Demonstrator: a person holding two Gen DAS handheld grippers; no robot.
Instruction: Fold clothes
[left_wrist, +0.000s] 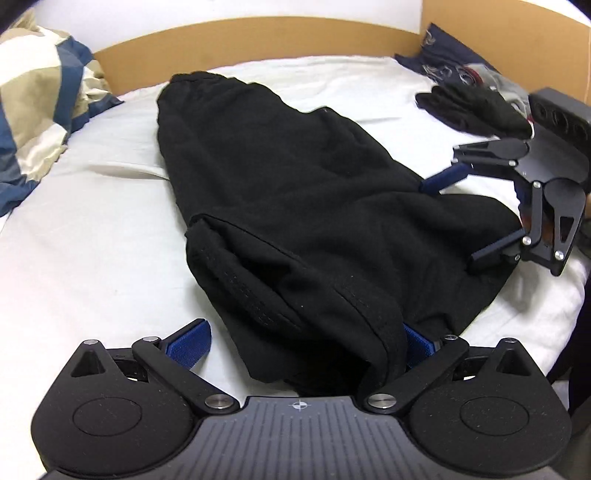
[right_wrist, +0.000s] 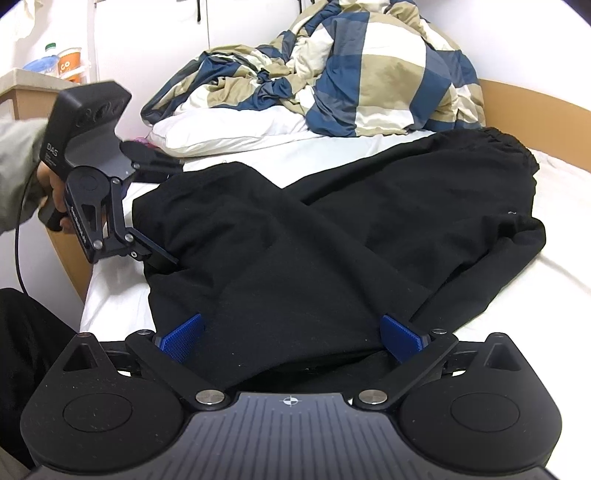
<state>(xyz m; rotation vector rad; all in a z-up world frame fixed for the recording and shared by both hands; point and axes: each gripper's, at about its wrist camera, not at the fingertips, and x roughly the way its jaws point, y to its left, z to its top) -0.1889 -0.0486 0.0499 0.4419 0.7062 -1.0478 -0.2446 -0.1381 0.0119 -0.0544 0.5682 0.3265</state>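
Black trousers lie spread along the white sheet of the bed, waistband toward the wooden headboard in the left wrist view, the near end bunched into loose folds. We see the left gripper at this near end with its fingers spread wide; one blue pad lies bare on the sheet and the other is partly hidden under a fold of cloth, so the fingers straddle the hem without pinching it. The right gripper reaches in from the right side, its fingers likewise apart, their tips at the edge of the trousers. In the right wrist view we see its two blue pads resting well apart on top of the cloth, and the left gripper held in a hand at the bed's edge, one finger touching the cloth. A checked duvet and a white pillow are heaped beyond the trousers. Other dark clothes lie near the headboard corner.
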